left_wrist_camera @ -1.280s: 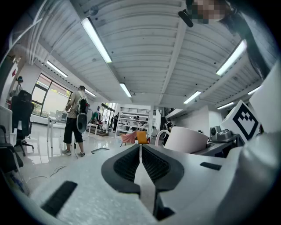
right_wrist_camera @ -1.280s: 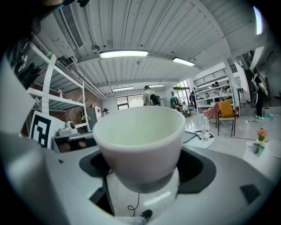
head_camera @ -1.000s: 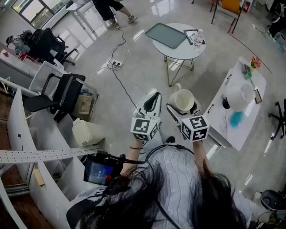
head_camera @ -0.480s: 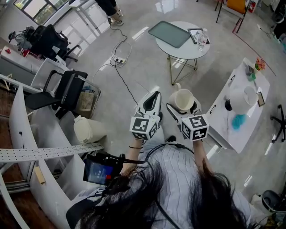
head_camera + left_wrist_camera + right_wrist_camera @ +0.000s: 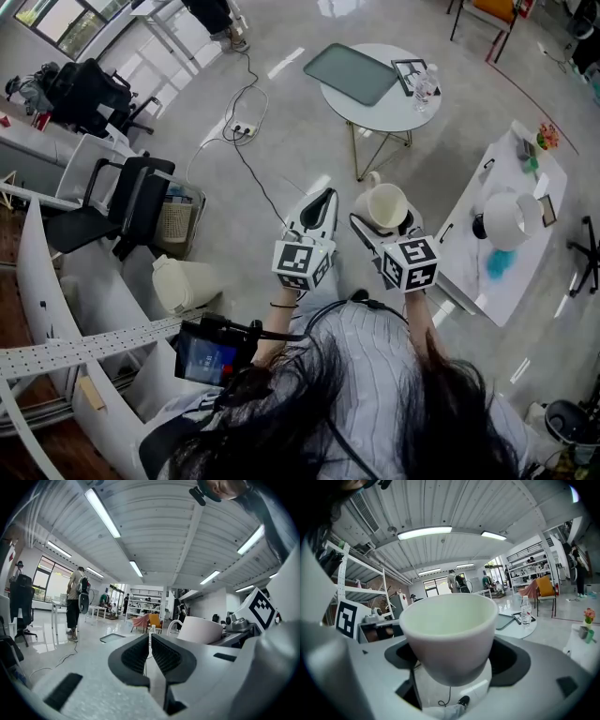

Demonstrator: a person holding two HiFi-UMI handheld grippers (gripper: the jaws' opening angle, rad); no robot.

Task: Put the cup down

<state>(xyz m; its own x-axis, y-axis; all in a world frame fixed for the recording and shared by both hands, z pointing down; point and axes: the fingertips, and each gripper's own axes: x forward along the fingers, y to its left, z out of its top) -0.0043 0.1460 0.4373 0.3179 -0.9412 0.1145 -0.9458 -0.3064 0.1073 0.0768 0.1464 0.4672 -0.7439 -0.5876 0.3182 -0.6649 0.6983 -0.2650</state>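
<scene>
A cream cup (image 5: 384,206) with a handle stands upright and empty between the jaws of my right gripper (image 5: 382,225), held at chest height above the floor. In the right gripper view the cup (image 5: 449,634) fills the middle, clamped low on its body by both dark pads. My left gripper (image 5: 317,214) hangs just left of it with its jaws pressed together and nothing in them; the left gripper view shows its ribbed pads (image 5: 136,656) nearly touching, with the cup (image 5: 200,629) to the right.
A round white table (image 5: 375,89) with a grey tray (image 5: 351,73), a bottle (image 5: 422,84) and a frame stands ahead. A white table (image 5: 502,234) with a lamp and small items is at the right. Black chairs (image 5: 131,197), a basket and a floor cable lie at the left.
Both grippers and the cup hold their place in view. The room has shifted slightly as the head camera moved; the round table sits a little nearer the centre.
</scene>
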